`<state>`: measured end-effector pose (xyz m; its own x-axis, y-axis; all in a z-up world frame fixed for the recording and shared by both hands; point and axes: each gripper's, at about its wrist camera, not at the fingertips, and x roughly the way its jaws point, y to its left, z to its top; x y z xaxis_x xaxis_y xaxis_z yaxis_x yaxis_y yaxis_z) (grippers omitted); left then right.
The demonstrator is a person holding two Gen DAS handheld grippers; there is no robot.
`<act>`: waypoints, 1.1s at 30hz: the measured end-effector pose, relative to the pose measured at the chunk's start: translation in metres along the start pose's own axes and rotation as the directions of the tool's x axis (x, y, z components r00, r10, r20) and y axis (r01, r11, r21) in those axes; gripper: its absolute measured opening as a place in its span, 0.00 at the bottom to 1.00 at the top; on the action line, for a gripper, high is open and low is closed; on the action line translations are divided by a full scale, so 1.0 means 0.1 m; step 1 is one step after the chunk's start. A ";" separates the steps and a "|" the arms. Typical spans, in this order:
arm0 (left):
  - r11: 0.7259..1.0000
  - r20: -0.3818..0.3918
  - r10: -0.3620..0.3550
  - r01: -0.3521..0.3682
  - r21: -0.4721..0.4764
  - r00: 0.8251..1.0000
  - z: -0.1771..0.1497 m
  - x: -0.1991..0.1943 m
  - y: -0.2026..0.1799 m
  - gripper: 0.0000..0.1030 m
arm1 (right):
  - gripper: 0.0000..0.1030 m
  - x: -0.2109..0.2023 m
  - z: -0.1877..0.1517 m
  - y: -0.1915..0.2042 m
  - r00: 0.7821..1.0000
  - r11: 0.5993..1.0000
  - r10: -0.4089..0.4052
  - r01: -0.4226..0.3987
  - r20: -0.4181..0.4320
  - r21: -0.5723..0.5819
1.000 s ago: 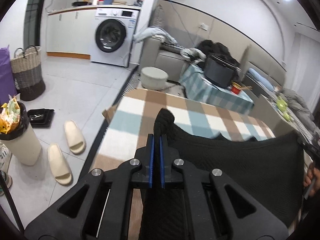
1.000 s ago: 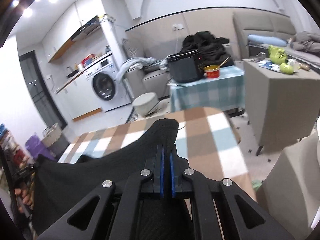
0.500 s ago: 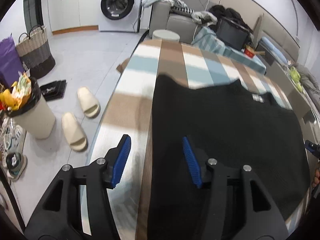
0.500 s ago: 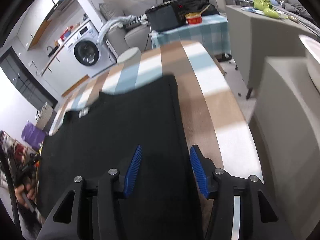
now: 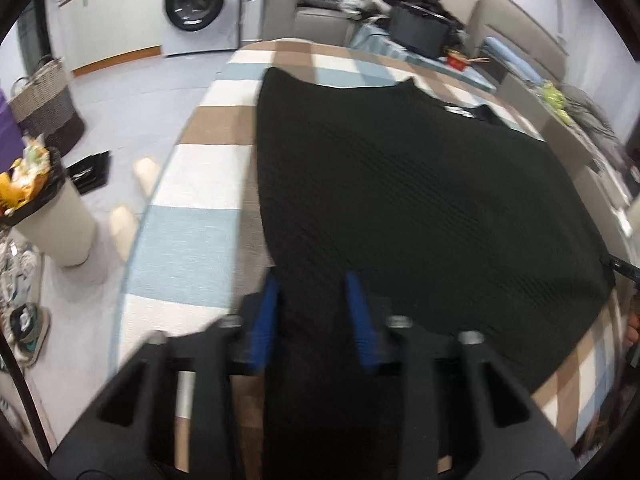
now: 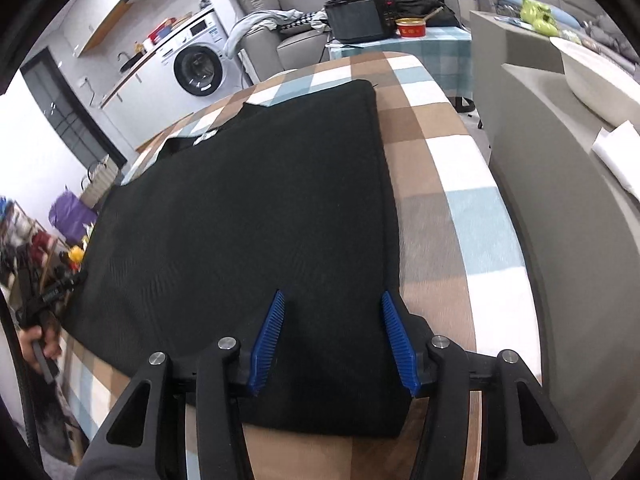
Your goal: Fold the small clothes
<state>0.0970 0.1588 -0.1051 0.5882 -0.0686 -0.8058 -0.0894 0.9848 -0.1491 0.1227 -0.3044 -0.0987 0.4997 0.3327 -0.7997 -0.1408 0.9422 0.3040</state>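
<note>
Now both tongs have let go. A second ago each was pinched shut on a corner of the black garment (image 5: 400,184), holding it up off the checked tablecloth (image 5: 188,240); half a second ago they had already spread, and they remain spread here. The left gripper (image 5: 312,312), at the bottom centre of its frame, stands with its blue pads apart over the garment's near left corner, gripping nothing. The right gripper (image 6: 332,336), at the bottom centre of its frame, is spread wider over the near right corner, also empty.

The garment now lies flat across the middle of both frames, with a small white label (image 6: 206,136) near its far edge. That suggests the laying-out step is done and the first fold comes next.

Its left edge runs up the centre-left of the left view, with a band of bare cloth before the table drops away to the floor. In the right view its right edge leaves a similar band. A grey cabinet (image 6: 560,168) stands close on the right. Beyond the garment's far edge, the tablecloth is bare toward the upper centre.
</note>
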 end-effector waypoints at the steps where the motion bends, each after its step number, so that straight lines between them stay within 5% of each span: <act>1: 1.000 0.007 0.008 -0.008 0.014 1.000 -0.01 -0.01 -0.03 0.17 | 0.48 -0.01 -0.02 0.02 1.000 1.000 -0.008 0.008 0.006 -0.008; 5: 0.997 0.028 0.043 -0.045 0.067 0.999 -0.07 -0.08 -0.10 0.15 | 0.28 -0.04 -0.12 0.15 0.999 0.997 -0.043 0.044 0.019 -0.063; 12: 0.996 0.048 0.064 -0.066 0.059 0.997 -0.32 -0.35 -0.04 0.18 | 0.26 -0.25 -0.48 0.31 0.999 0.990 -0.050 0.052 0.016 -0.131; 16: 0.995 0.084 0.069 -0.074 0.063 0.994 -0.38 -0.56 -0.09 0.19 | 0.36 -0.42 -0.58 0.31 0.997 0.992 -0.056 0.062 0.058 -0.107; 21: 0.997 0.173 0.029 -0.040 0.060 0.984 -0.37 -0.93 -0.28 0.67 | 0.48 -0.65 -0.51 0.49 0.988 0.988 -0.047 0.067 0.149 -0.136; 23: 0.997 0.181 -0.037 0.024 0.076 0.983 -0.38 -1.02 -0.42 0.74 | 0.61 -0.65 -0.48 0.63 0.987 0.987 -0.032 0.056 0.160 -0.152; 28: 0.985 0.121 -0.135 0.119 0.127 0.983 -0.47 -0.94 -0.85 0.79 | 0.75 -0.40 -0.45 1.04 0.994 0.972 0.039 -0.014 0.102 -0.235; 33: 0.967 0.033 -0.167 0.157 0.200 0.985 -0.66 -0.75 -1.22 0.79 | 0.76 -0.11 -0.54 1.40 0.997 0.949 0.077 -0.063 0.033 -0.308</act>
<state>0.0108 0.0330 -0.0637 0.6209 -0.2264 -0.7505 0.1666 0.9736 -0.1558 0.0516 -0.1743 -0.0753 0.5152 0.4027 -0.7566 -0.4286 0.8855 0.1794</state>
